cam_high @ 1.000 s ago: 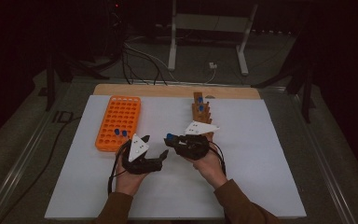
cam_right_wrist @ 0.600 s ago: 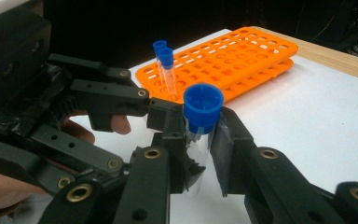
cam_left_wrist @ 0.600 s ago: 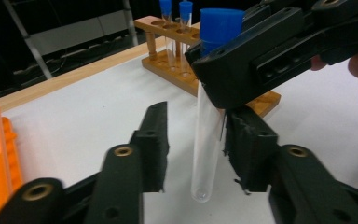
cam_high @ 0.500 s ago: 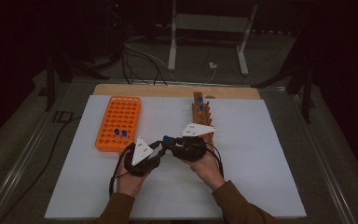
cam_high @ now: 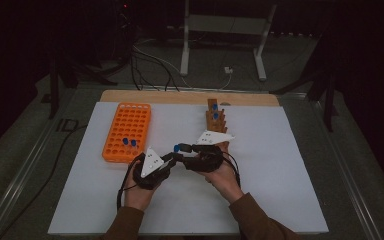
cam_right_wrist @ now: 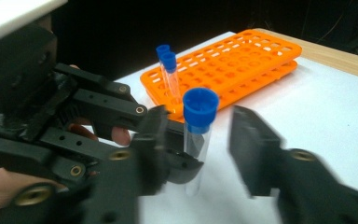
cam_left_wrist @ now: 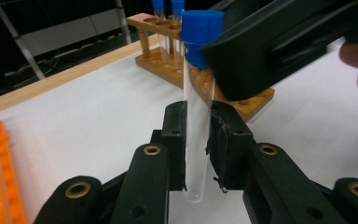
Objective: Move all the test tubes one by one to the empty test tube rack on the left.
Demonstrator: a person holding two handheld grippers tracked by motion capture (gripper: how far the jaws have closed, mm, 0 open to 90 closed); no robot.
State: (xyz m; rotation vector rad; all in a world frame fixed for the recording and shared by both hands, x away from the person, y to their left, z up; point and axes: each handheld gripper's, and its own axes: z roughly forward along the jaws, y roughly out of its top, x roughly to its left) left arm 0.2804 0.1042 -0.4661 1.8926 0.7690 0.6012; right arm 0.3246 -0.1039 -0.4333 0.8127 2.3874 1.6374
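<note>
We pass the tube from one gripper to the other.
Our left gripper (cam_left_wrist: pixel 196 140) squeezes the blue-capped tube (cam_left_wrist: pixel 196 116) over the desk's (cam_high: pixel 290 165) middle; our right gripper (cam_right_wrist: pixel 196 140) has just been opening around it.

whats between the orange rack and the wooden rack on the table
The two grippers meeting over bare white mat: the left gripper is clamped on a blue-capped tube, and the right gripper has just been opening off it, as the high view shows.
</note>
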